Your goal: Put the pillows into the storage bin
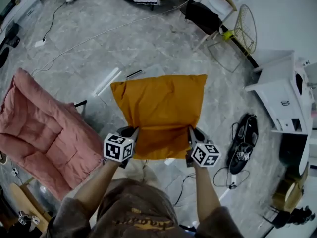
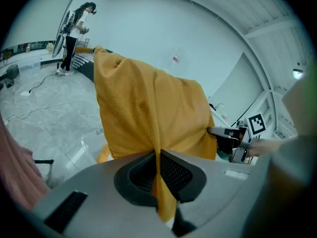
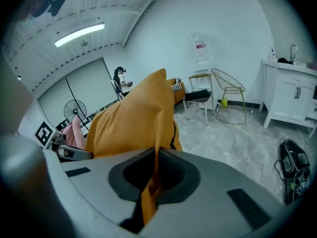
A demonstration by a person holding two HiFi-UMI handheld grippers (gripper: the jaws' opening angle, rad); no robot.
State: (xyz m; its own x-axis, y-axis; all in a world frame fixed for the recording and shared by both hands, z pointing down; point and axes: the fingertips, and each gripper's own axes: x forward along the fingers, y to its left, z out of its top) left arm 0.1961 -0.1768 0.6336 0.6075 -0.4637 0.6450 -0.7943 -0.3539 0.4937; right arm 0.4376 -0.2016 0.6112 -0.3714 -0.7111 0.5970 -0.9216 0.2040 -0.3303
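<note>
1. Fingers (image 2: pixel 174 173) on the left gripper (image 2: pixel 158 157): pressed together on a thin fold of the orange pillow (image 2: pixel 143 103), with a strip of cloth hanging down out of the pinch.
2. Same on the right gripper (image 3: pixel 156 157): pads closed tight on another fold of that pillow, nothing else between them.
3. From the head view: held in the air at frame centre above the grey floor (image 1: pixel 99 48), gripped along the near edge, left gripper at the lower-left corner, right gripper at the lower-right.
4. Spread fairly flat, far edge toward the top of the frame.
5. At frame left: pink padded chair (image 1: pixel 34 128), just beside the pillow's left edge.
6. At frame right: white cabinet (image 1: pixel 282 98), and a black bag (image 1: pixel 242 143) lying on the floor below it.
</note>
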